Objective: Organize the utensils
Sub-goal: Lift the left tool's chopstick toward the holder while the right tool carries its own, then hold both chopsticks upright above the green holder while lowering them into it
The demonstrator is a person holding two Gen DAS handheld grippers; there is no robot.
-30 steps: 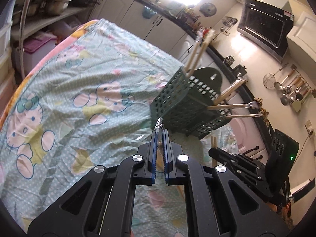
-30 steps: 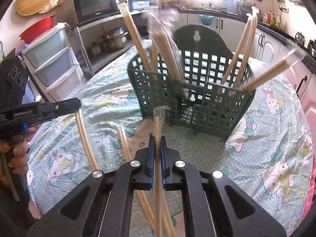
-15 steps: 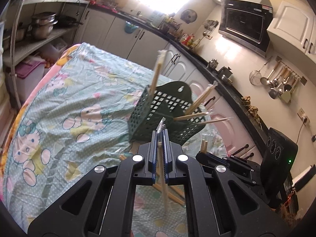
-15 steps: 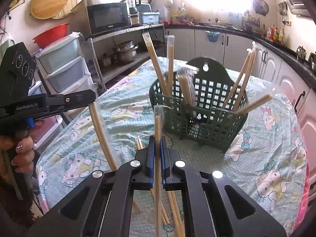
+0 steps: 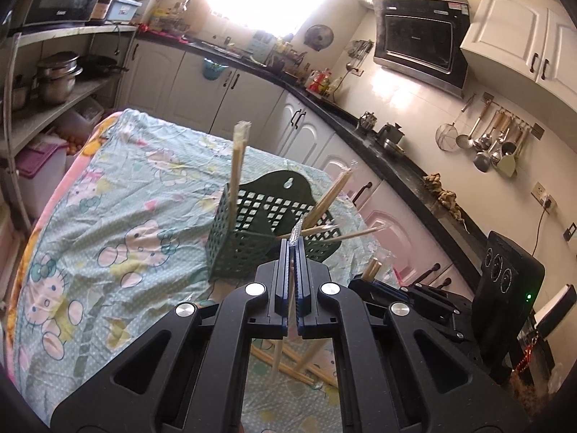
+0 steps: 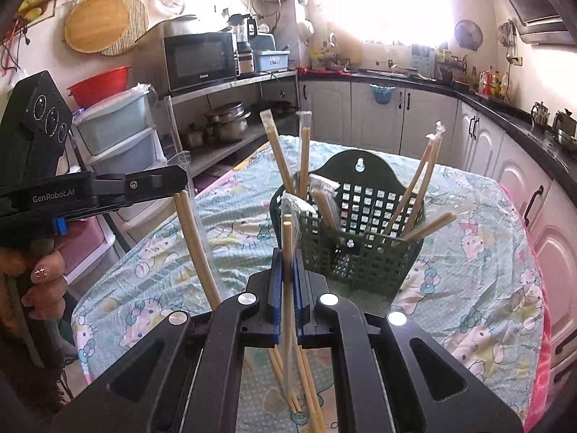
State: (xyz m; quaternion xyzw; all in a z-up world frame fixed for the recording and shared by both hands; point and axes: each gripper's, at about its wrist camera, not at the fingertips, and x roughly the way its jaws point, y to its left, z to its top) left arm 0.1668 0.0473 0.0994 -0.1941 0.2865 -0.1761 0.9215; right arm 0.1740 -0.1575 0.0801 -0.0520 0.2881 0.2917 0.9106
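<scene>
On the cartoon-cat tablecloth of the tabletop, dark green perforated utensil basket, upright, its arched hanging tab toward the far side. Inside it, several pairs of wrapped wooden chopsticks, leaning out at different angles: some steep at the left corner, others fanned toward the right rim.

Nearer the cameras, right gripper clamped on one wrapped chopstick pair, held roughly upright, clear wrapper crumpled at its top end, lower end hanging below the fingers. Loose wrapped chopsticks lying on the cloth beneath, crossing one another.

At the left of the right wrist view, left gripper, black, marked GenRobot.AI, gripped by a hand with painted nails, and closed on another wrapped pair that slants down below it. Same grip from the left wrist view: left gripper pinched together on the thin pair, clear wrapper tip poking up above the fingers, basket just beyond, right gripper low at the right.

Both held pairs clear of the basket, short of its near wall.
</scene>
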